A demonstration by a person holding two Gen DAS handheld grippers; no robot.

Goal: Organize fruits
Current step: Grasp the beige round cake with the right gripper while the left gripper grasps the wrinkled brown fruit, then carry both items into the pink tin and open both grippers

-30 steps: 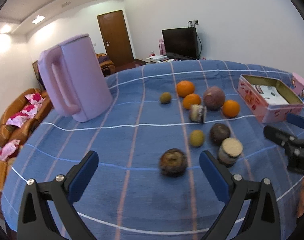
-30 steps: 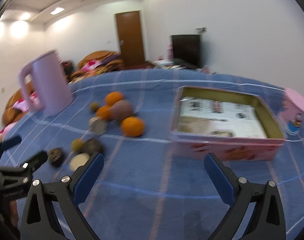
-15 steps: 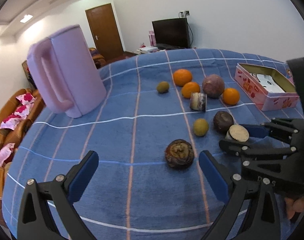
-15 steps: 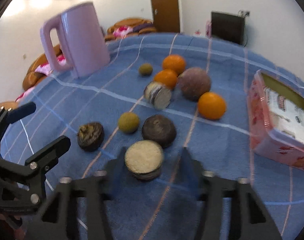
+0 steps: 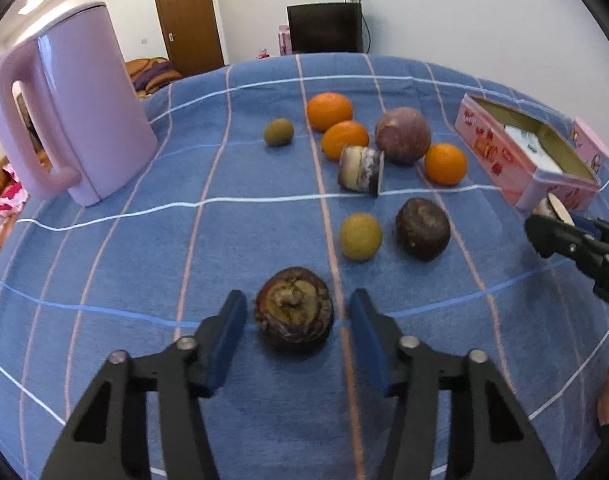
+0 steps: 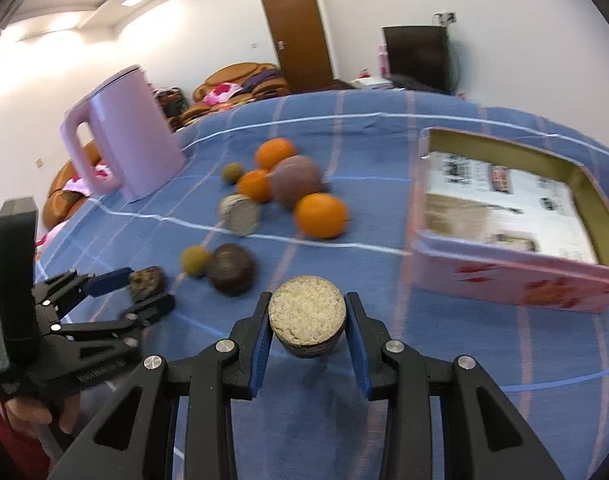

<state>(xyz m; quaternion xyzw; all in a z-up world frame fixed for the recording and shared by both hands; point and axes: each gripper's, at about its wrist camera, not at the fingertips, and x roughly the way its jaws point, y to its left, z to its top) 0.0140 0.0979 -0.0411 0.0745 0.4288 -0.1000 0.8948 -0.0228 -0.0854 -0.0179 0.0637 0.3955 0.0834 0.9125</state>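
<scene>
A dark wrinkled fruit lies on the blue checked cloth between the blue pads of my left gripper. The jaws are closing and a thin gap still shows on each side of the fruit. My right gripper is shut on a cut fruit half with pale flesh facing up, held just above the cloth in front of the pink tin. In the left wrist view the right gripper and its fruit half show at the right edge. The right wrist view has the left gripper low on the left.
Three oranges, a purple-brown fruit, another cut half, a dark round fruit and two small yellow-green fruits lie mid-cloth. A pink kettle stands at the left. The open tin sits at the right.
My left gripper dropped over the dark wrinkled fruit and its jaws narrowed around it. My right gripper shut on the cut half and carried it right, toward the tin.
</scene>
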